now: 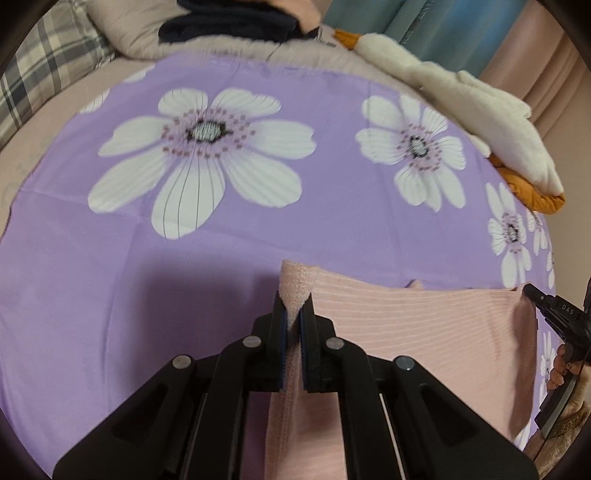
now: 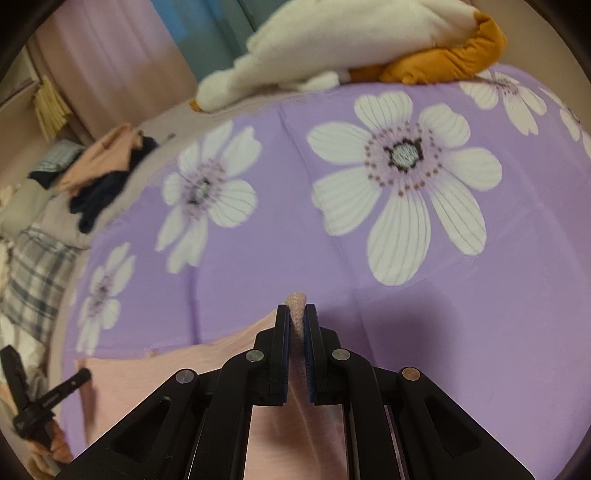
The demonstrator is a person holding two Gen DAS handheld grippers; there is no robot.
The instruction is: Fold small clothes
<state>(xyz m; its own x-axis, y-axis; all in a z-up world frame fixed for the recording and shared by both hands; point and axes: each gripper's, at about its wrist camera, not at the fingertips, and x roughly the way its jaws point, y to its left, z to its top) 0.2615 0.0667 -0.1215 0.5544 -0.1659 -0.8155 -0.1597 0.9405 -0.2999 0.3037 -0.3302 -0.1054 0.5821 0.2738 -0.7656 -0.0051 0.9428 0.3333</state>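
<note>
Bed [image 1: 55, 110] spread with a purple floral sheet [image 1: 110, 295], so pretty much the whole work area is that sheet.

Far left: plaid pillow [image 1: 40, 81], then a pile of dark and peach clothes [image 1: 236, 22] up at the head end, well away from the action.

Moving in: left gripper [image 1: 293, 314], jaws clenched tight on a ribbed corner of the pink garment [image 1: 406, 332], a little nub of knit poking out past the fingertips. Fabric pinched between the blue pads and trailing down under the gripper. To its left, loads of bare purple sheet, nothing in the way.

Middle: garment stretched sideways between the two grippers, top edge running fairly straight, hanging low over the near part of the sheet. Can't tell if the bottom is touching down. Beyond that edge, big open stretch of sheet with white flowers.

Right: right gripper [image 2: 297, 321], jaws also clamped on the other corner of the garment, same small tuft sticking out in front. Hand [image 1: 561, 365] visible on its grip from the left camera. Open sheet to its right too.

Far right and back: white and orange plush toy [image 1: 480, 103] lying along the sheet's far edge, curtains [image 1: 369, 14] behind.
</note>
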